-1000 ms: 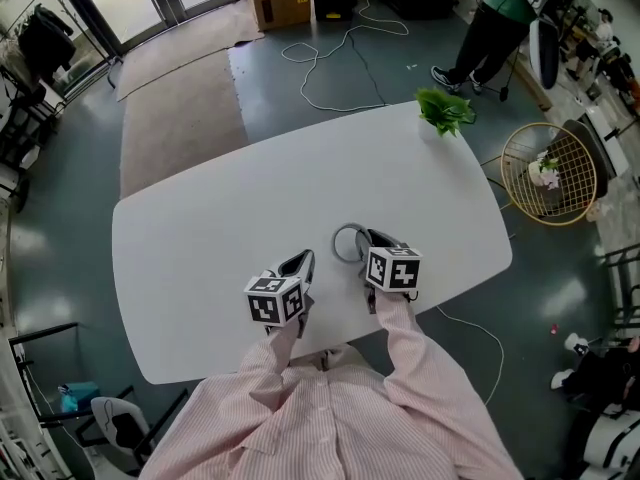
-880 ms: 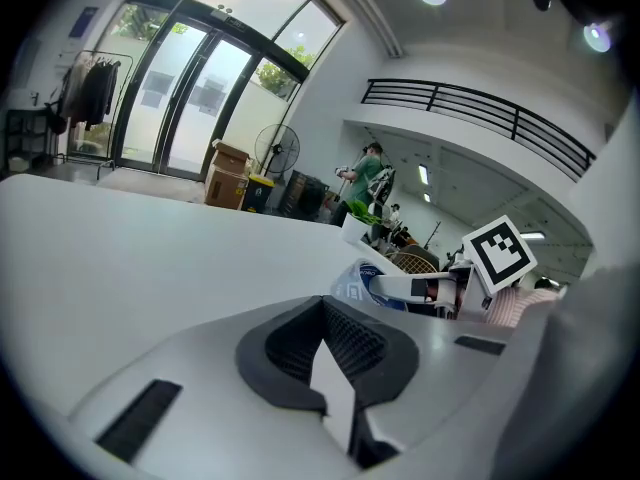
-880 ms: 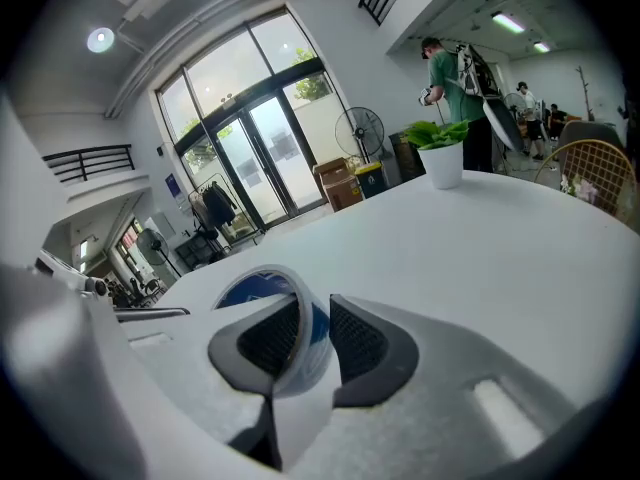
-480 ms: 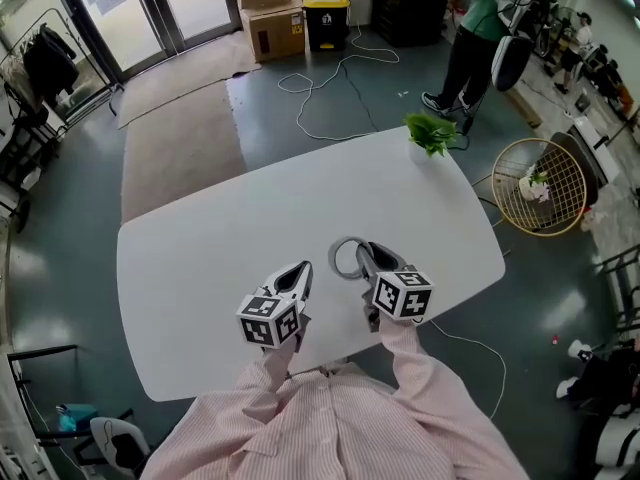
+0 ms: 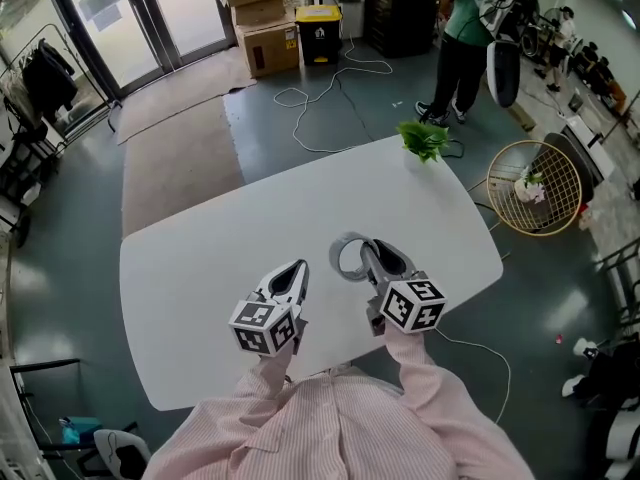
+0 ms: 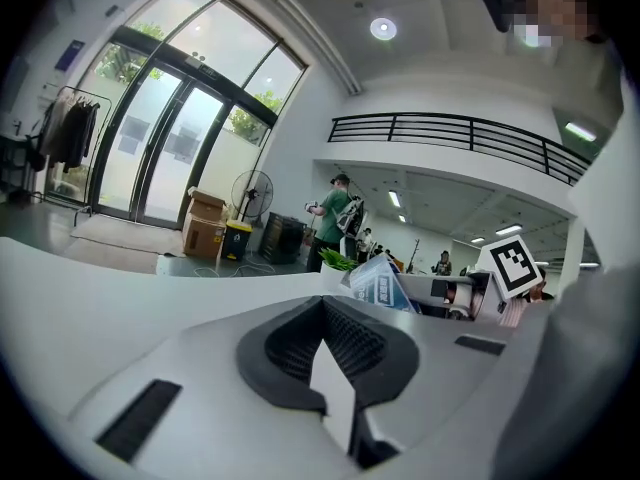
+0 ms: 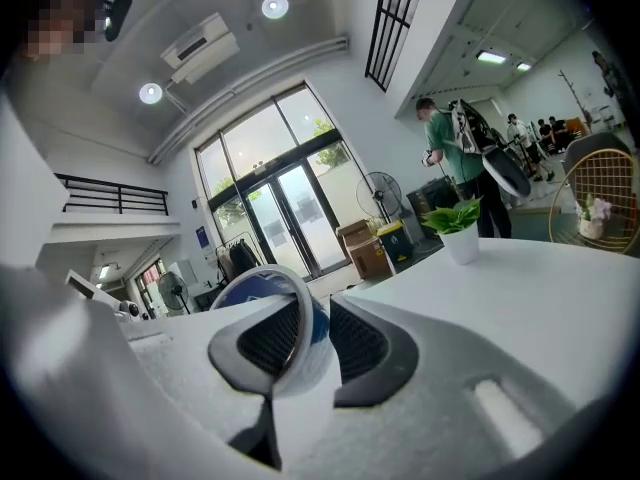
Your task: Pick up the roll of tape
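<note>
The roll of tape [image 5: 334,258] is a pale ring with a blue inside, and it hangs just above the white table [image 5: 220,238]. My right gripper [image 5: 366,252] is shut on its wall. In the right gripper view the roll [image 7: 263,285] stands upright, its wall pinched between the two dark pads of that gripper [image 7: 305,313]. My left gripper [image 5: 298,268] hovers to the left of the roll, shut, with nothing in it. In the left gripper view its pads [image 6: 322,308] meet at the tip, and the roll [image 6: 385,283] shows off to the right.
A small potted plant [image 5: 422,140] stands at the table's far right corner. On the floor beyond are a wire basket [image 5: 538,188], loose cable [image 5: 320,88] and cardboard boxes [image 5: 258,13]. A person [image 5: 465,38] stands at the back right.
Both grippers have risen towards the camera. The roll has come up off the table in the right gripper's grip. The left gripper stays shut and empty.
</note>
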Tool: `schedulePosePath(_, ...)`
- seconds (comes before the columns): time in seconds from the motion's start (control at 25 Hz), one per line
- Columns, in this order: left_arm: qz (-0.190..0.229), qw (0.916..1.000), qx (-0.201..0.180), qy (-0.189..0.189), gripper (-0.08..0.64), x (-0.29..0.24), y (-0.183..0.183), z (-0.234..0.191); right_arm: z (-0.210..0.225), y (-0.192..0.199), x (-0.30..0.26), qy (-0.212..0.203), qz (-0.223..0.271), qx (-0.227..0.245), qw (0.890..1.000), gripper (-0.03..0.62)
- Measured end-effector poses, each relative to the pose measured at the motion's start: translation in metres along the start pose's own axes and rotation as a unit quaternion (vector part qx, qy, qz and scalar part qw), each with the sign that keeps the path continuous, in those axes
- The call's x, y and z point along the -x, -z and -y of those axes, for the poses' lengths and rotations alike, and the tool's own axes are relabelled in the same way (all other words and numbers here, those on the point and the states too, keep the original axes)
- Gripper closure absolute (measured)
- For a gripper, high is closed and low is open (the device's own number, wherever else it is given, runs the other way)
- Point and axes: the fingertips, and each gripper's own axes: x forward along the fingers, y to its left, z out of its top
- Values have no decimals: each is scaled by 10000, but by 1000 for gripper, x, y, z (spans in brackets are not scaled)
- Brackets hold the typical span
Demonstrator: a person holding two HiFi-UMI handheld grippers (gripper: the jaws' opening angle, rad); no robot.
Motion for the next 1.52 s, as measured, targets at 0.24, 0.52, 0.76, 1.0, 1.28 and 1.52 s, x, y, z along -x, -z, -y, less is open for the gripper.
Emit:
schedulePosePath(0.24, 245, 9995, -209, 36, 560, 7, -21, 8, -14, -27, 14, -92, 430, 197, 9988, 499)
schedulePosePath(0.52, 379, 9988, -317, 19, 560, 14, -25, 19, -19, -44, 29, -155, 728, 325, 9967, 499)
schedulePosePath(0.76, 472, 9982, -369, -56, 560, 20, -30, 19, -22, -52, 37, -158, 908, 374, 9950, 505)
schedulePosePath(1.0, 481, 9980, -398, -115, 560, 25, -31, 22, -25, -54, 43, -189, 945, 463, 9943, 506)
schedulePosePath(1.28, 416, 9981, -425, -177, 560, 27, -27, 21, -25, -53, 48, -160, 969, 462, 9941, 506)
schedulePosePath(1.52, 396, 9982, -407, -192, 559, 25, -28, 19, -21, -55, 46, -130, 962, 454, 9942, 506)
